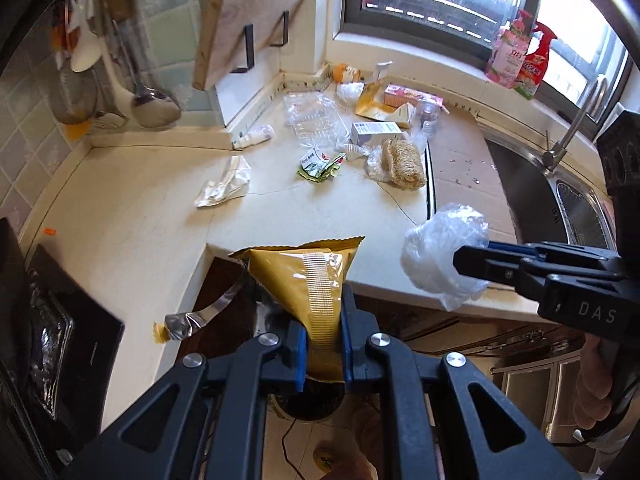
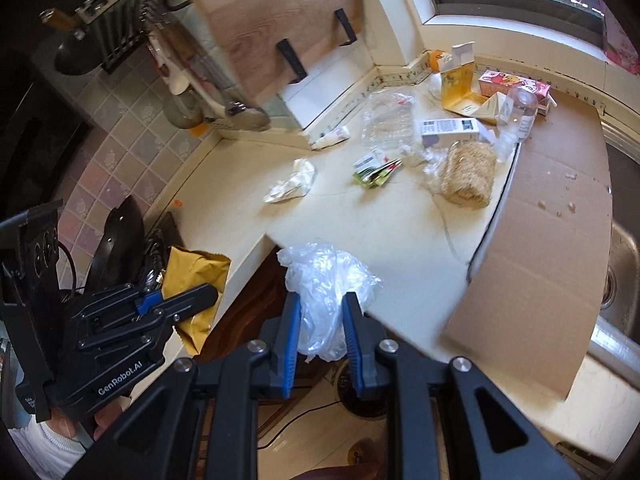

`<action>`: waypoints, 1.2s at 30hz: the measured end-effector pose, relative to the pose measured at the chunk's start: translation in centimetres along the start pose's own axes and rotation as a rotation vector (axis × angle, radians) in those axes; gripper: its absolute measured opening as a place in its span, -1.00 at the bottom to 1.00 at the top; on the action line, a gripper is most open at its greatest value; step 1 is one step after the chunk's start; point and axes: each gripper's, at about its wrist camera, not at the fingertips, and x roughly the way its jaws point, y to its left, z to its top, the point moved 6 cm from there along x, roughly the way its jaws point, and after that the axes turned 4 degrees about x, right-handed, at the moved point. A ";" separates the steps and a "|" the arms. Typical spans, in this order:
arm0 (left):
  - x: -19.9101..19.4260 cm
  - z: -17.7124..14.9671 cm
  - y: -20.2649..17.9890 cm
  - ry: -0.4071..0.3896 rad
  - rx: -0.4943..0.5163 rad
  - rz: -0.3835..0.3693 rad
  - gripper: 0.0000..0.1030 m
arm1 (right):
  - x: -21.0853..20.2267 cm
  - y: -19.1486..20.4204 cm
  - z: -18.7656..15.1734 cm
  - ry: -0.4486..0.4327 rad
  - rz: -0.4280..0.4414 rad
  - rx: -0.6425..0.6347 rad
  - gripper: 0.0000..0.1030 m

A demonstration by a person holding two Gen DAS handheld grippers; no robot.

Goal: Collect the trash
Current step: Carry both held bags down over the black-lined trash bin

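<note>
Both grippers are loaded, out past the front edge of the surface [image 1: 132,216]. The left gripper [image 1: 323,312] has its blue pads pinched tight on a mustard-yellow foil pouch [image 1: 304,276], which stands up out of the jaws with its crimped top edge fanned wide toward twelve o'clock. From the right wrist camera that same pouch [image 2: 192,276] shows at nine o'clock, clamped in the left gripper [image 2: 208,294].

The right gripper [image 2: 320,308] is closed on a crumpled clear plastic bag [image 2: 320,280], and the film bulges out above and between the pads. In the left wrist view it sits at three o'clock, a white-clear wad [image 1: 440,252] held in the black fingers [image 1: 488,264].

Plenty of litter is on the surface: a crushed white wrapper [image 1: 224,188] at eleven o'clock, a green and white sachet [image 1: 318,164] near twelve, a flattened clear plastic tray [image 1: 316,120] behind it, a white carton [image 1: 376,132], and a straw-coloured scrubber in thin plastic [image 1: 400,162] just beside the carton. A small white tube [image 1: 256,136] lies by the back wall. A sheet of cardboard [image 2: 540,220] covers the surface at two o'clock, next to the steel sink [image 1: 576,208].
</note>
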 end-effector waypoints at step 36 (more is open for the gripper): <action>35.6 -37.9 2.5 0.456 -0.255 -0.073 -0.76 | 32.6 -13.3 -31.7 0.305 -0.179 0.215 -0.59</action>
